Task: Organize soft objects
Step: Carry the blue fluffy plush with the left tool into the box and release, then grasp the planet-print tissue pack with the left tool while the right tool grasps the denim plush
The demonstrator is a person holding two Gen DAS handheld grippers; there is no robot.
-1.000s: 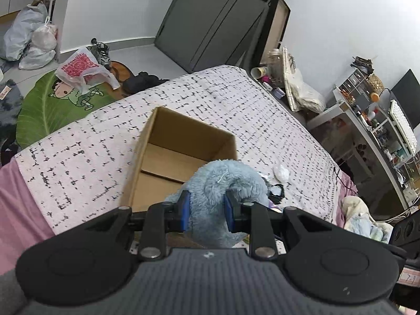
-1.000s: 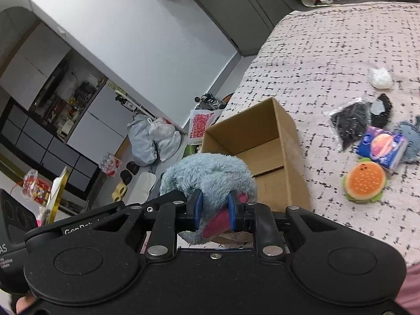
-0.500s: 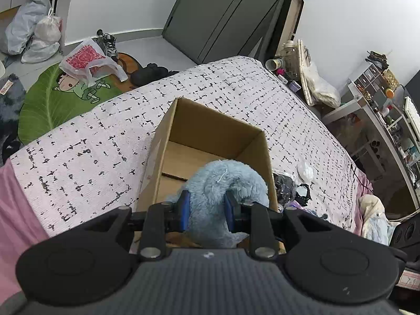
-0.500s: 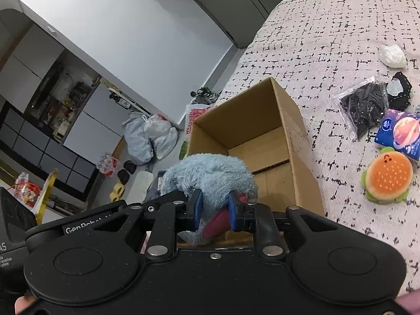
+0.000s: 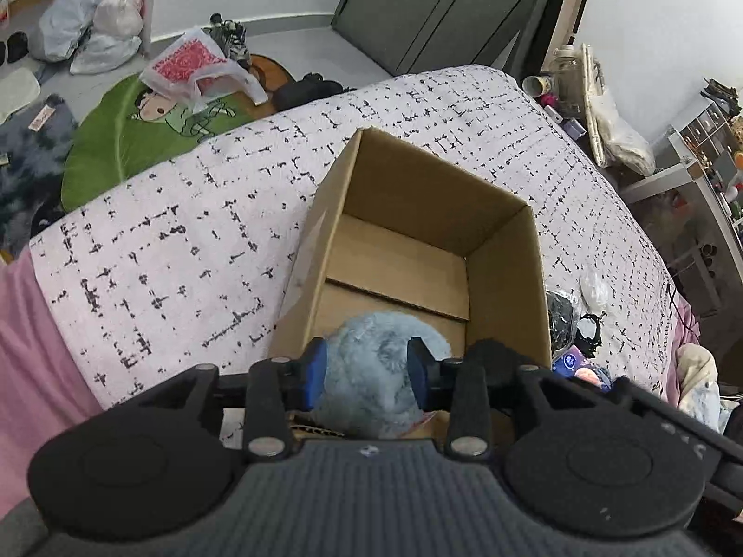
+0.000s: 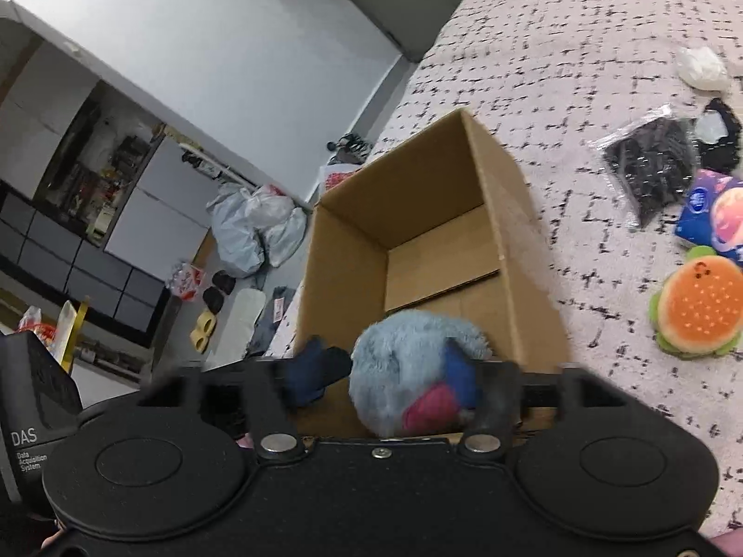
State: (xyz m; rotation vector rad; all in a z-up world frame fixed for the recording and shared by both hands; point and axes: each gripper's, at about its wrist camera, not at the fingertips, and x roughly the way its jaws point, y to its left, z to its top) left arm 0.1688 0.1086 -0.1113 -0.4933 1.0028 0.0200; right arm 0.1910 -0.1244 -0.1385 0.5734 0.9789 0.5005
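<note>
A fluffy blue plush toy [image 5: 376, 348] with a pink patch [image 6: 404, 352] hangs just inside the near end of an open cardboard box [image 5: 418, 185] on the bed. My left gripper [image 5: 367, 366] has the toy between its blue pads; the jaws are opening, and both pads still lie against the fur. My right gripper [image 6: 387, 366] is opening too. Its left finger stands apart from the toy and its right finger still brushes it. In the right wrist view the box [image 6: 353, 269] shows a bare bottom beyond the toy.
On the speckled pink bedcover [image 5: 185, 241], right of the box, lie a burger plush [image 6: 696, 311], a blue packet [image 6: 710, 209], a black bagged item [image 6: 650, 162] and a white wad [image 6: 701, 67]. Beyond the bed's edge the floor holds a green mat [image 5: 139, 139] and bags.
Both grippers sank with the toy from above the box into its near end. Both pairs of jaws spread, the right far more, and its left finger left the fur.
</note>
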